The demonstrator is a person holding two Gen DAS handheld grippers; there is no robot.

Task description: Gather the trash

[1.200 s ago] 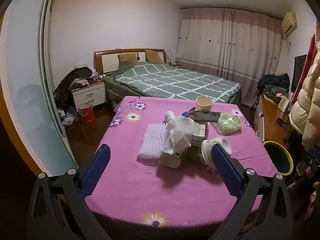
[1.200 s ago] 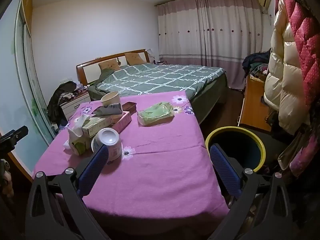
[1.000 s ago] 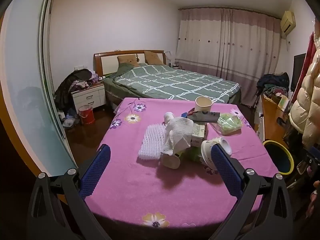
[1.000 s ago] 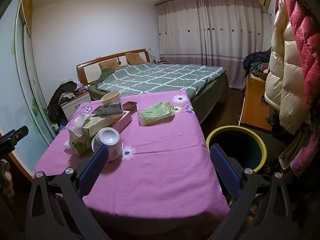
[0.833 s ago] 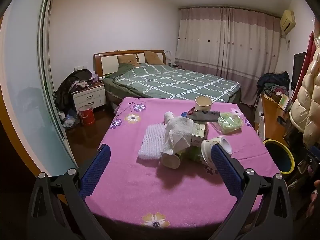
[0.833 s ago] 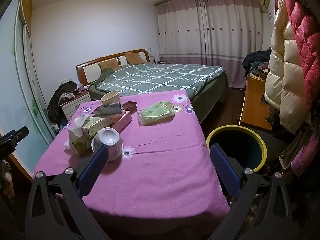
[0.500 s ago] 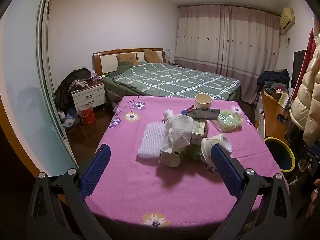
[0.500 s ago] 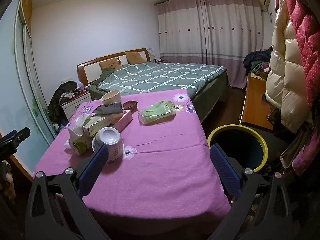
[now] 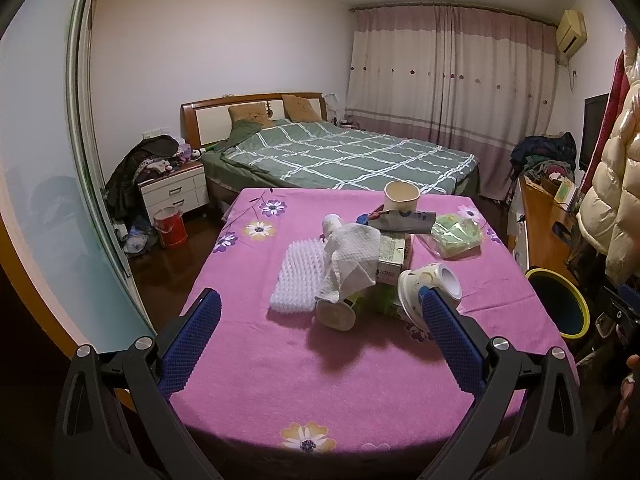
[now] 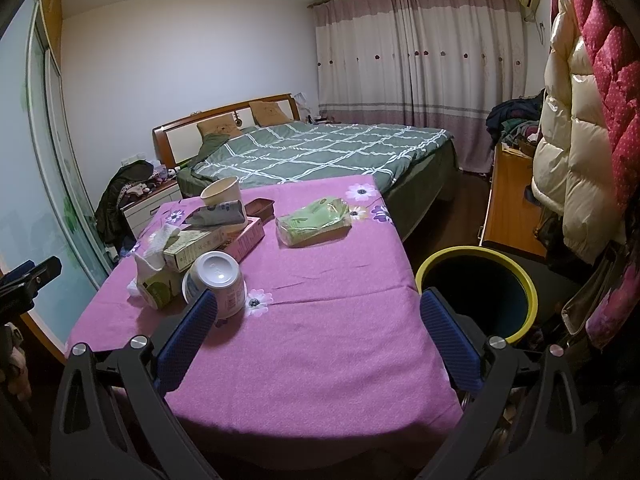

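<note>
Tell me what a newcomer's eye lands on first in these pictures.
First the bright pink flowered tablecloth, filling the foreground in both views, with a heap of litter at its middle: a crumpled white tissue, a tipped white cup and flat cartons. Next, the yellow-rimmed bin on the floor by the table's right edge. Behind stands a green checked bed.

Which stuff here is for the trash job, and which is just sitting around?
For the job:
crumpled white paper towel
tipped white paper cup
yellow-rimmed round bin
left gripper, right gripper, both open

Just lying about:
green checked bed
cream puffy coat
</note>
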